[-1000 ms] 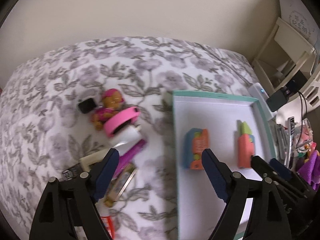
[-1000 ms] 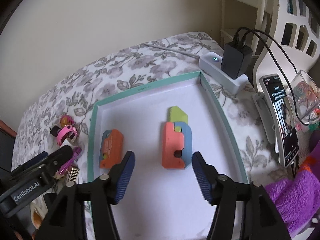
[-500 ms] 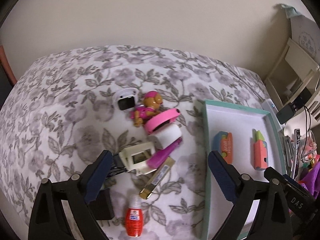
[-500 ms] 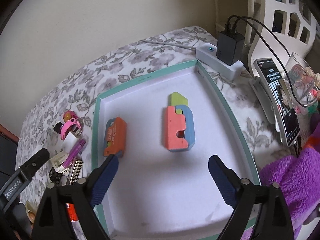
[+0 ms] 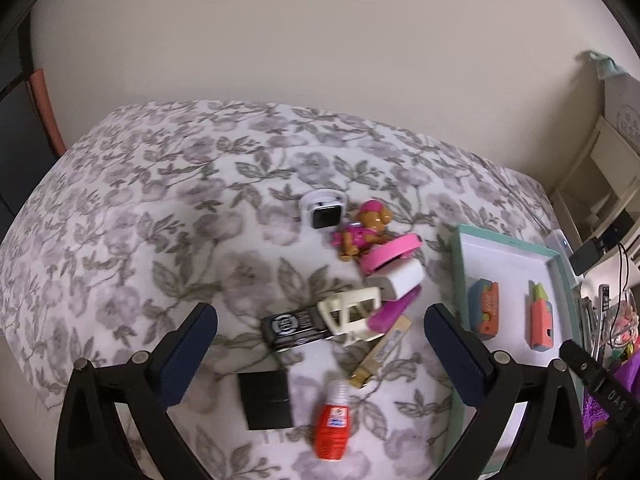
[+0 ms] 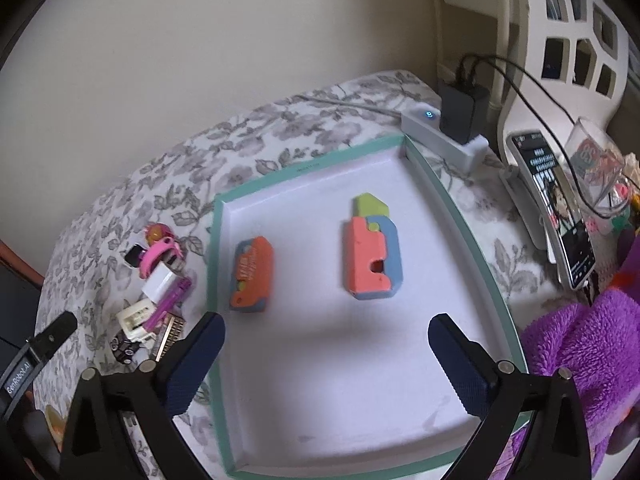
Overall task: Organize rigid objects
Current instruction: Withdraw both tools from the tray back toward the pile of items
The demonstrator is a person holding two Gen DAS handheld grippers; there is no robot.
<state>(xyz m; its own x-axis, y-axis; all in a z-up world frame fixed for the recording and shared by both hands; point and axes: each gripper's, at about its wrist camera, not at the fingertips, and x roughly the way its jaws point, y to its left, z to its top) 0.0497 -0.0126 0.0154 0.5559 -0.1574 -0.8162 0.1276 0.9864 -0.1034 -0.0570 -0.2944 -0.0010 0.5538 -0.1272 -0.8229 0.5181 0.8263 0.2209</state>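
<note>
Toys and small bits are still piled on the floral bedspread [image 5: 120, 240] just off the tray's [image 6: 308, 166] left edge: a black box [image 5: 294, 326], cream frame [image 5: 350, 314], purple stick [image 5: 394, 312] and red bottle [image 5: 332, 426]. Two orange block toys [image 6: 252, 276] [image 6: 370, 258] already sit inside the tray, well apart. Left gripper [image 5: 320, 356] has just been opening and hangs wide over the pile, nothing between the jaws. Right gripper [image 6: 326, 360] has just opened too, empty over the tray's near end. I'd go for the loose black box first, since the frame and stick overlap, and come straight down.
</note>
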